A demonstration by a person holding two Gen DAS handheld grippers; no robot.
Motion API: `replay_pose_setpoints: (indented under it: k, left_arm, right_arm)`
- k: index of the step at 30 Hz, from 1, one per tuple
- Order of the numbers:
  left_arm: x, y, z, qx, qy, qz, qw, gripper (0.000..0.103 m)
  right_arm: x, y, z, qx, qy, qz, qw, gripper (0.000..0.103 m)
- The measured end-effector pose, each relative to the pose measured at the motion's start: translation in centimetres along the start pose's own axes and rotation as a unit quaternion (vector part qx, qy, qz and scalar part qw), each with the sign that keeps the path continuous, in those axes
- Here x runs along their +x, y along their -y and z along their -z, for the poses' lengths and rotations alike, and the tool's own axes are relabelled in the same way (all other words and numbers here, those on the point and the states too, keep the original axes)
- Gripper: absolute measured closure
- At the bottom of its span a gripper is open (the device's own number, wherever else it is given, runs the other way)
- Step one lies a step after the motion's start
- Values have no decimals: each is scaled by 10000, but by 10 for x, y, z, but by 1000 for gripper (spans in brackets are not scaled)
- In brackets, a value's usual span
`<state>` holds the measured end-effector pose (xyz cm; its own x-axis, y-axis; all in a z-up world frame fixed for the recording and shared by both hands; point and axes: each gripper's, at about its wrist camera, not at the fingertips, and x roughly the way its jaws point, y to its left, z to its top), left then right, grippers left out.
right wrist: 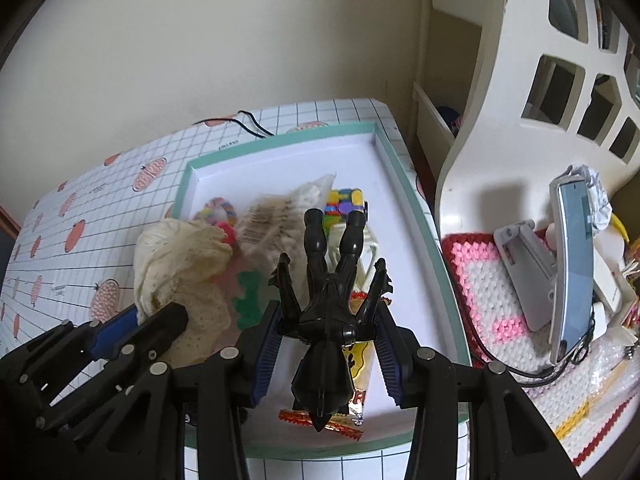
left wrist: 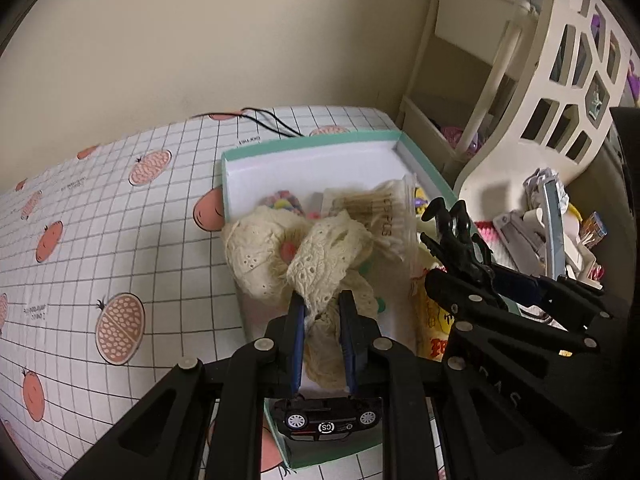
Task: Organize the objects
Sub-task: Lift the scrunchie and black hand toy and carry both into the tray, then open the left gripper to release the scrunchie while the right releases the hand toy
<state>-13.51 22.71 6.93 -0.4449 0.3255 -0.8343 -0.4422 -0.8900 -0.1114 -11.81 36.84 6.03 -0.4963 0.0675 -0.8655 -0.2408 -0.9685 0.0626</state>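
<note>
1. Your left gripper (left wrist: 320, 312) is clamped on the cream lace cloth (left wrist: 320, 264), its blue pads pinching a bunched fold above the box; your right gripper (right wrist: 328, 344) has its fingers closed against the sides of the black action figure (right wrist: 328, 312), which hangs head toward the camera, legs pointing away.
2. The table (left wrist: 100, 220) under everything wears a white grid cover printed with pink fruit, and a black cable (left wrist: 264, 118) trails along its far edge by the wall.
3. To your right stands a cream plastic rack (right wrist: 520, 80) with cut-out panels; at its foot lies a pink-and-white crocheted mat (right wrist: 480, 280).
4. The teal-rimmed box (left wrist: 312, 144) – white inside – sits on the table just beside that rack, and both held items hover over it.
5. The lace cloth spreads over the box's left half (part of it drapes past the left wall).
6. On the mat, a phone (right wrist: 576, 264) leans upright in a grey stand (right wrist: 524, 276).
7. Inside the box: a clear bag of cotton swabs (left wrist: 376, 216) near the middle, a yellow snack packet (right wrist: 360, 392) beneath the figure, a colourful braided ring (right wrist: 218, 208) at the far left, and bright toy blocks (right wrist: 344, 200) beyond the figure's feet.
8. A small black toy car (left wrist: 328, 420) rests at the box's near end – directly below your left gripper.
</note>
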Motion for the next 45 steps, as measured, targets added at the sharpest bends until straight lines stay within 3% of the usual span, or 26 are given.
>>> replay_pose_setpoints:
  k: [23,27,31,40,45]
  left_arm:
    - [21,-1,8,-100,-288,110,9995,86]
    - [20,-3,7,-134,-329,178,9992,83]
    - [18,-1,7,-75,-360,284,9989,64]
    - [6,5,6,122,-269,274,9992,63]
    - [-1,-5,7,-1,-236,225,9995,63]
  right_arm:
    - [17,5,3,74,-124,-84,9999,56]
    - [14,7,2,148,-88,-156,9997,56]
    - [10,7,0,151,-32,-373,9992,55]
    - [1,-4,-2,18,98,-405,9991,51]
    - [-7,-3,-2,35,162,-407,9990,51]
